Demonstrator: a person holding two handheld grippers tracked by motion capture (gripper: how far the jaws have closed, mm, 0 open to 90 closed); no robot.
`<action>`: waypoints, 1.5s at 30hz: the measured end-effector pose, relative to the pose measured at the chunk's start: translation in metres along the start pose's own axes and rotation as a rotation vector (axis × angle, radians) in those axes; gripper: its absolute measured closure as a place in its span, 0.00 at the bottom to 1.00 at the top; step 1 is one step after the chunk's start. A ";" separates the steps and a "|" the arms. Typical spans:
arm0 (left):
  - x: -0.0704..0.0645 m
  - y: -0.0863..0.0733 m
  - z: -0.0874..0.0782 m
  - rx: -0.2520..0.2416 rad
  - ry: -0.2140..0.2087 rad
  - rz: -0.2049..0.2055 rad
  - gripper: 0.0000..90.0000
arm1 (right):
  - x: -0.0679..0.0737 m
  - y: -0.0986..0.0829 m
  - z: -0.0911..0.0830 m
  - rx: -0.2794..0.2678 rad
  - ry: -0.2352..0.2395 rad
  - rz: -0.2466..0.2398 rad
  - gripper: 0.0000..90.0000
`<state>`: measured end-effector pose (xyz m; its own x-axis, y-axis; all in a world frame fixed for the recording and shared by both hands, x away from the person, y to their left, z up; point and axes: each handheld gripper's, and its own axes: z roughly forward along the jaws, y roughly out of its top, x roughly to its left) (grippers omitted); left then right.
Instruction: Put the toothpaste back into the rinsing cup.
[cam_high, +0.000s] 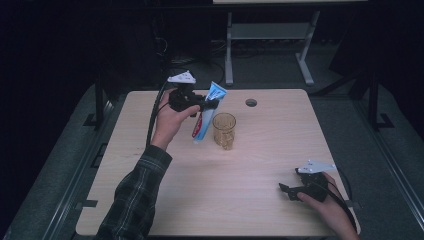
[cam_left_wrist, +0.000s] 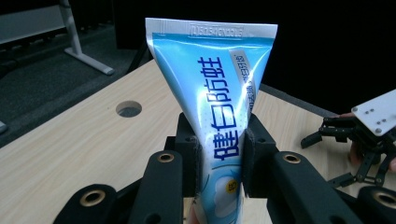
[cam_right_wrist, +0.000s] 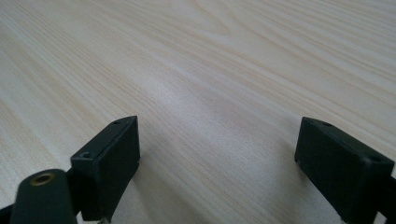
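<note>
A blue and white toothpaste tube (cam_high: 207, 112) with red near its cap end hangs upright over the table, crimped end up. My left gripper (cam_high: 209, 104) is shut on its middle; in the left gripper view the tube (cam_left_wrist: 219, 116) is pinched between the two black pads (cam_left_wrist: 254, 161). An amber ribbed glass (cam_high: 224, 130) stands just right of the tube, upright and seemingly empty. My right gripper (cam_high: 289, 192) rests low at the table's front right, open, with bare wood between its pads (cam_right_wrist: 112, 156). It also shows in the left gripper view as the far right gripper (cam_left_wrist: 345, 154).
The light wooden table (cam_high: 260, 165) has a round cable hole (cam_high: 251, 103) near its far edge. Beyond it stand grey desk legs (cam_high: 229, 50) on dark floor. A plaid sleeve (cam_high: 135, 195) crosses the table's front left.
</note>
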<state>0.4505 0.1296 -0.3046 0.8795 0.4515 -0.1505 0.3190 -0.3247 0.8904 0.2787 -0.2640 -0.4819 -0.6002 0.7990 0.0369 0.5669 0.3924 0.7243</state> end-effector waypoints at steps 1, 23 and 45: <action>0.000 0.002 0.002 -0.001 0.000 0.004 0.80 | 0.000 0.000 0.000 0.000 0.000 0.000 0.15; 0.004 0.047 0.026 -0.057 -0.023 0.028 0.80 | 0.000 0.000 0.000 0.001 0.000 -0.001 0.15; 0.014 0.051 0.058 -0.073 -0.017 0.045 0.79 | -0.001 0.000 0.000 0.002 0.004 -0.010 0.15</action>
<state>0.4996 0.0717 -0.2866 0.8985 0.4232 -0.1165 0.2529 -0.2823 0.9254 0.2794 -0.2643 -0.4817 -0.6081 0.7932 0.0328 0.5619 0.4009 0.7236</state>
